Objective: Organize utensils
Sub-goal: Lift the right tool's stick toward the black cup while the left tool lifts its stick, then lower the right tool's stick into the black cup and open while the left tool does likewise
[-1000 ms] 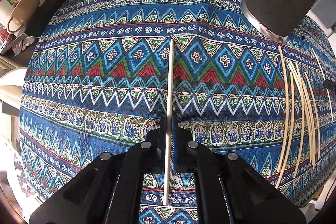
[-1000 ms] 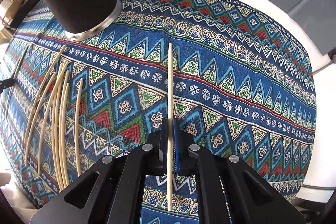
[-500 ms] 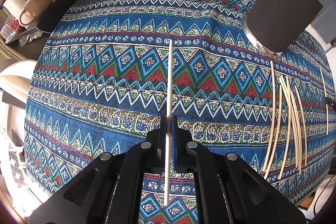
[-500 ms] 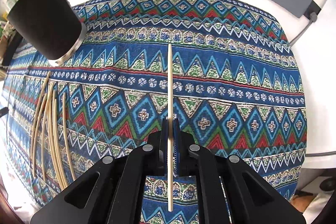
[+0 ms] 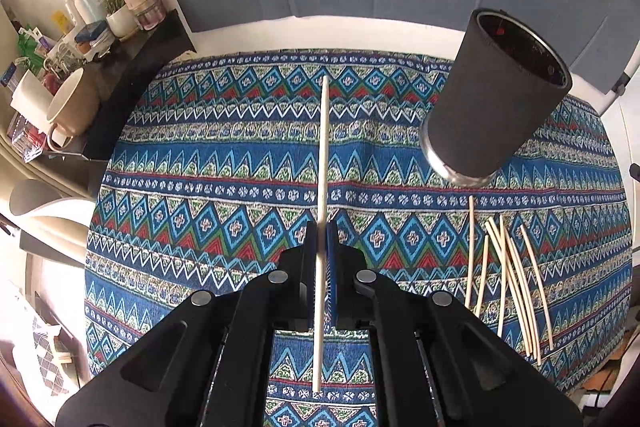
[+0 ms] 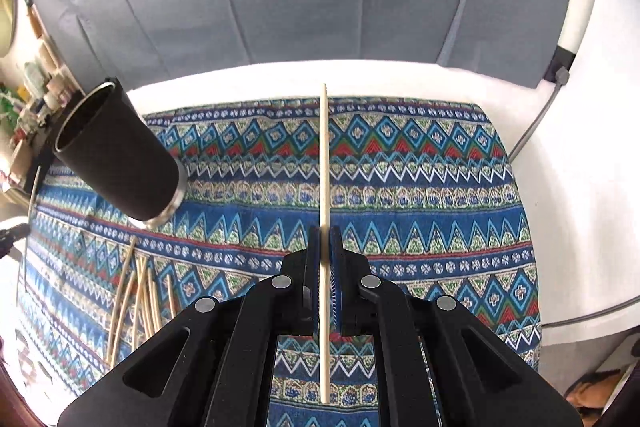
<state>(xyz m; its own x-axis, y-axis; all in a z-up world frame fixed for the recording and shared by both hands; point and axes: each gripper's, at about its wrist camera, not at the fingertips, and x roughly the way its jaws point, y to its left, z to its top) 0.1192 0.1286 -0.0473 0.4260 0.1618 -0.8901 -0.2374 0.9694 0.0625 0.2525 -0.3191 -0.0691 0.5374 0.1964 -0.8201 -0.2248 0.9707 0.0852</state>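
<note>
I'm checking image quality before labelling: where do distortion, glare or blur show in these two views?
Left wrist view: fisheye bends the loose chopsticks and tilts the black cup; the held chopstick is sharp. Right wrist view: the white table beside the patterned cloth is blown out, and the left edge is blurred.

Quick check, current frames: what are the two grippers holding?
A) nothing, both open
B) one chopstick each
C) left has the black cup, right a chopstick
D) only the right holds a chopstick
B: the left gripper is clamped on a chopstick, the right gripper on another chopstick; the black cup stands untouched on the tablecloth.
</note>
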